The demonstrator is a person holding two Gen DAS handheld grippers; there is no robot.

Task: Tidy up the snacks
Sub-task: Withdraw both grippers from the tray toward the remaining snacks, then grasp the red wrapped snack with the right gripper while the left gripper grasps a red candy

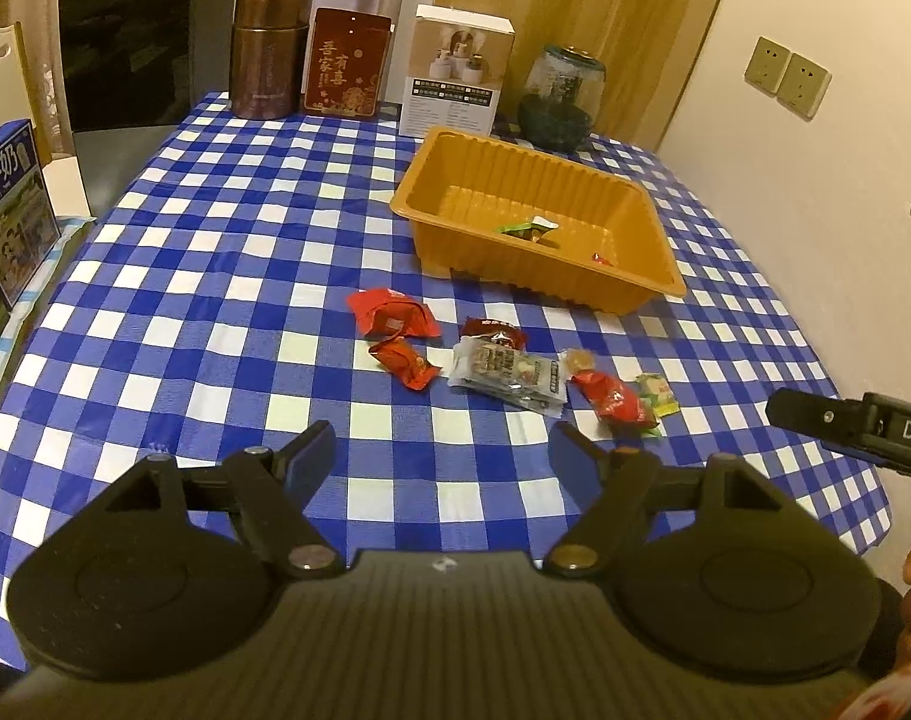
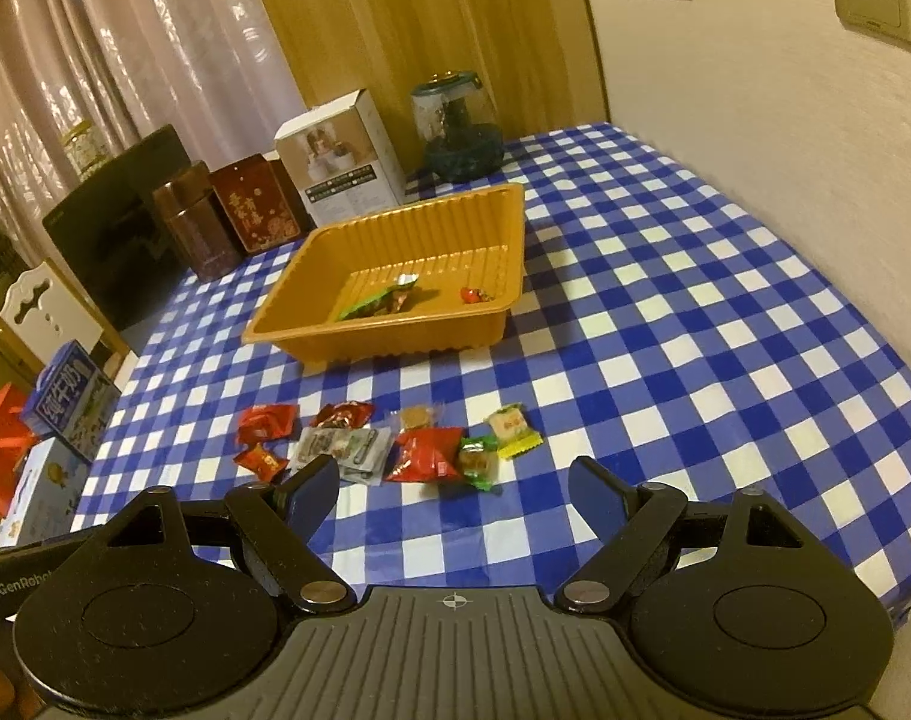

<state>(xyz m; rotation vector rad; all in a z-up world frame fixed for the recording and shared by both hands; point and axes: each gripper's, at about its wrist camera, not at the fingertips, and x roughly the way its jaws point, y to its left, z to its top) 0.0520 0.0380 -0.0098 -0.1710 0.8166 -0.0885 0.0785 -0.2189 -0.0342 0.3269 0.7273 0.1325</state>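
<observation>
An orange plastic tray (image 1: 518, 279) (image 2: 395, 354) sits on the blue checked cloth. It holds a green-wrapped snack (image 1: 527, 231) (image 2: 377, 303) and a small red candy (image 1: 602, 258) (image 2: 473, 295). In front of it, several loose snacks lie in a row: red packets (image 1: 392, 315) (image 2: 266, 423), a clear packet (image 1: 509, 375) (image 2: 341, 447), a bigger red packet (image 1: 614, 399) (image 2: 428, 453) and a yellow-green candy (image 1: 656, 393) (image 2: 512, 429). My left gripper (image 1: 442, 441) hovers short of the row, open with nothing between its fingers. My right gripper (image 2: 454, 480) is also open and empty, just short of the bigger red packet.
Along the table's far edge stand a brown canister (image 1: 269, 54), a red box (image 1: 347, 63), a white carton (image 1: 458, 72) and a glass jar (image 1: 566, 96). A blue milk box (image 1: 11, 204) stands at the left. A wall with sockets (image 1: 788, 78) borders the right side.
</observation>
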